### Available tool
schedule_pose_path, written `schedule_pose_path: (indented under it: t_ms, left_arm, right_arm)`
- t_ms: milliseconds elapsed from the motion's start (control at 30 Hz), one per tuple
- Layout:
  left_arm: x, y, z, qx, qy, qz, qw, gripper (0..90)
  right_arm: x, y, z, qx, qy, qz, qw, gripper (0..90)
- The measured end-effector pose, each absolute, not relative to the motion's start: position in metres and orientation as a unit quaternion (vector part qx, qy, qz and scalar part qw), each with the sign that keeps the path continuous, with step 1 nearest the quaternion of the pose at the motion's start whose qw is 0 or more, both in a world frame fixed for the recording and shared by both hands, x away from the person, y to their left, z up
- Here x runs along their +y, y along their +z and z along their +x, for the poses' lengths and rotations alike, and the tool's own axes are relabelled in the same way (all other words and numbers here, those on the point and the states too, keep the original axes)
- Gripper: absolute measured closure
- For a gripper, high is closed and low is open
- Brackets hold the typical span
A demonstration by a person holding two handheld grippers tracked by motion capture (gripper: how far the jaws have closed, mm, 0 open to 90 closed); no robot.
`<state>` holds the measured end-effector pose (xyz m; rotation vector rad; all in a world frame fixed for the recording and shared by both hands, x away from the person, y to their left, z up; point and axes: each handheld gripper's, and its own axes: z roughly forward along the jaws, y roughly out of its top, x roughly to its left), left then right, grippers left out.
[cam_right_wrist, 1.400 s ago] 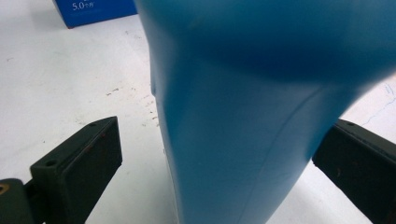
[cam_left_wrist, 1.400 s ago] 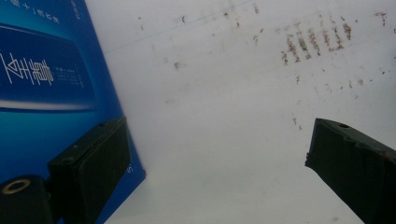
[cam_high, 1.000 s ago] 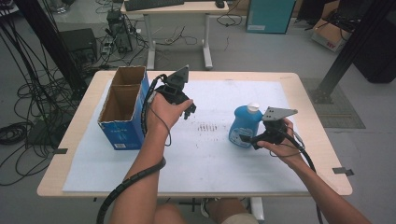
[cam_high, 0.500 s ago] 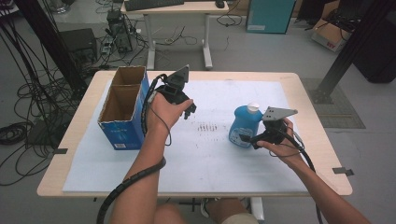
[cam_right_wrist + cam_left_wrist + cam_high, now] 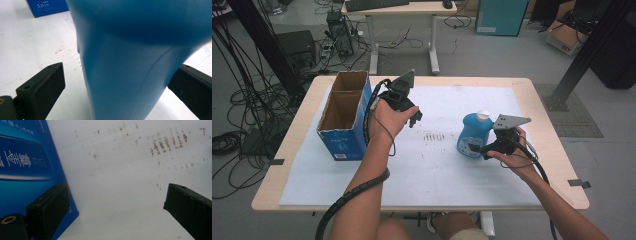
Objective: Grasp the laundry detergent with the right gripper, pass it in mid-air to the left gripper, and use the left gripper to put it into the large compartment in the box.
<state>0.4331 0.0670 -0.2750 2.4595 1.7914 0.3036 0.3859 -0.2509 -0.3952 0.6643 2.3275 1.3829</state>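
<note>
A blue bottle (image 5: 473, 136) with a white cap stands upright on the white mat, right of centre. My right gripper (image 5: 476, 148) is at its lower right side. In the right gripper view the bottle (image 5: 130, 62) sits between the open jaws of the gripper (image 5: 117, 87). The left pad (image 5: 48, 83) is clearly apart from the bottle, and the right pad (image 5: 192, 82) is at its edge. My left gripper (image 5: 414, 119) hovers over the mat right of the blue cardboard box (image 5: 343, 142). Its jaws (image 5: 117, 205) are open wide and hold nothing.
The open-topped box (image 5: 25, 170) has two compartments and stands near the table's left edge. Brown smudges (image 5: 434, 136) mark the mat (image 5: 437, 170) between the two grippers. Cables, a desk and cartons lie on the floor beyond the table.
</note>
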Motion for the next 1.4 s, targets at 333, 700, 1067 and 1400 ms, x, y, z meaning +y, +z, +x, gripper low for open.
schedule_pose_path:
  t_ms: [333,700,1067,1400]
  left_arm:
    - [0.0667,-0.2748,0.4335,0.585,0.099,0.804,0.043,6.4]
    - [0.0671,-0.2742,0.4333,0.585,0.100,0.804,0.041,6.4]
    - [0.0662,-0.2743,0.4334,0.583,0.099,0.805,0.040,6.4]
    - [0.0662,-0.2745,0.4338,0.584,0.099,0.805,0.039,6.4]
  right_arm:
    - [-0.2506,-0.3951,0.3861,0.821,0.490,0.234,0.176,1.3]
    - [-0.2508,-0.3954,0.3863,0.819,0.492,0.236,0.178,1.2]
    - [-0.2510,-0.3954,0.3865,0.816,0.495,0.238,0.179,1.2]
    - [-0.2507,-0.3963,0.3867,0.817,0.494,0.237,0.181,1.2]
